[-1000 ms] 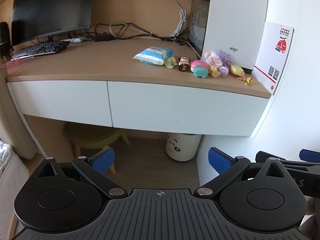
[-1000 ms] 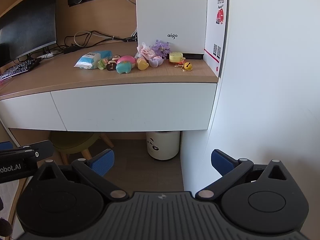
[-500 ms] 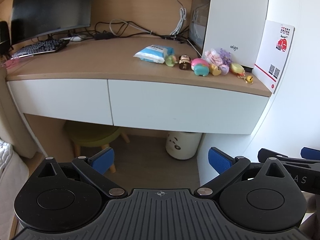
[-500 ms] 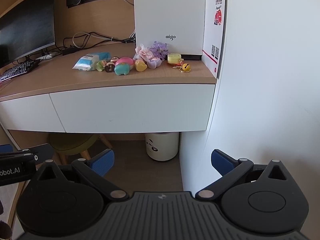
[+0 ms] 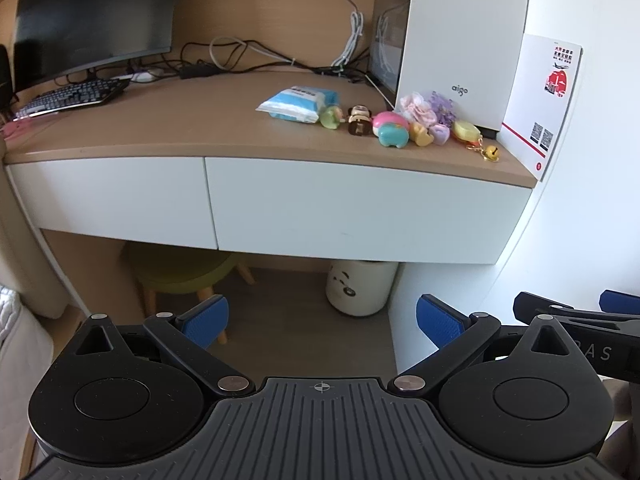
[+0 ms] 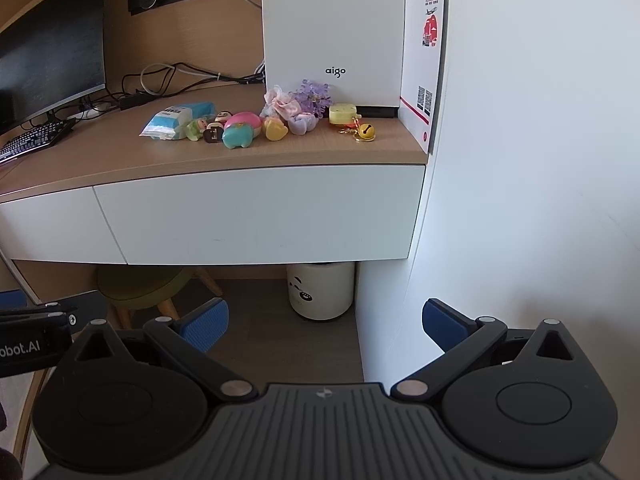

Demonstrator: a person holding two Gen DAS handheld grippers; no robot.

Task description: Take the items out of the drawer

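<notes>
Two white drawers sit shut under a wooden desk: the right drawer (image 5: 360, 208) (image 6: 260, 212) and the left drawer (image 5: 112, 196) (image 6: 48, 224). On the desktop lies a row of small items: a blue tissue pack (image 5: 298, 103) (image 6: 176, 120), a pink and teal toy (image 5: 392, 130) (image 6: 240, 129), fabric flowers (image 5: 426, 110) (image 6: 298, 100) and a yellow bell keychain (image 5: 490, 153) (image 6: 366, 131). My left gripper (image 5: 322, 318) and right gripper (image 6: 326, 320) both hang open and empty, low in front of the desk, well short of the drawers.
A white aigo box (image 5: 460, 40) (image 6: 332, 32) and a card (image 5: 546, 100) stand at the desk's right end by the wall. A monitor (image 5: 92, 16) and keyboard (image 5: 68, 96) are at the left. Under the desk are a green stool (image 5: 188, 272) and a panda bin (image 5: 360, 288).
Both views have crept slightly closer to the desk and tilted a little. Both grippers stay open and empty.
</notes>
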